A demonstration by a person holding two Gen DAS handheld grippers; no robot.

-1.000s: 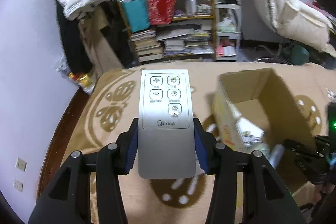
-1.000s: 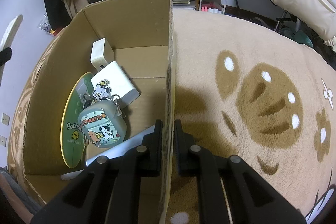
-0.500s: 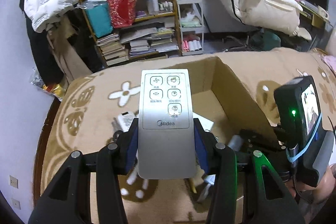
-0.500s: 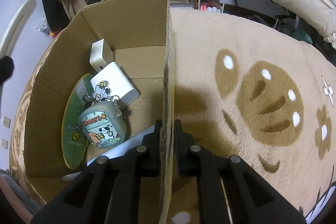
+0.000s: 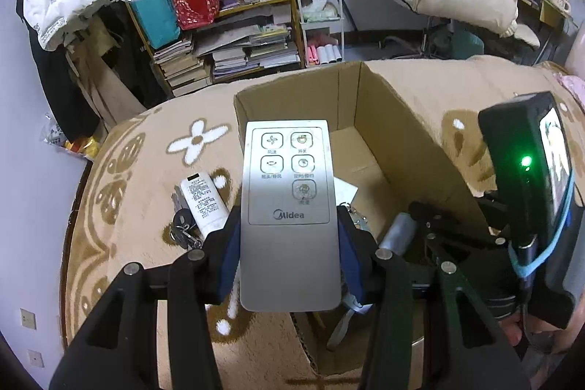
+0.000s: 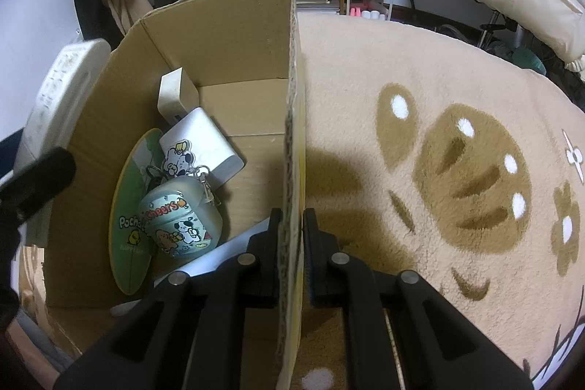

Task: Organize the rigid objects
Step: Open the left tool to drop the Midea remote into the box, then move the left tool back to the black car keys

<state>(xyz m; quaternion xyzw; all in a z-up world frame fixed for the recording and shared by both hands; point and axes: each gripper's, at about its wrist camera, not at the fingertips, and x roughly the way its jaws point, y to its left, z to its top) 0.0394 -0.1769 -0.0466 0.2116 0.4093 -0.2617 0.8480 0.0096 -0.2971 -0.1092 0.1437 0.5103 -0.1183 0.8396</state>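
A silver Midea remote (image 5: pixel 290 214) is clamped between the blue-padded fingers of the left tool (image 5: pixel 289 254) and is held above the near left edge of an open cardboard box (image 5: pixel 402 148), which rests on a beige patterned blanket (image 6: pixel 457 141). The right tool (image 6: pixel 291 229) is closed on the box's right wall, one finger inside and one outside. Inside the box are seen a white charger (image 6: pixel 204 145), a pale green "Cheers" case (image 6: pixel 179 218) and a green round fan (image 6: pixel 133 207); just left of the box, a white remote (image 5: pixel 203 200) lies on the blanket beside some keys (image 5: pixel 181 231).
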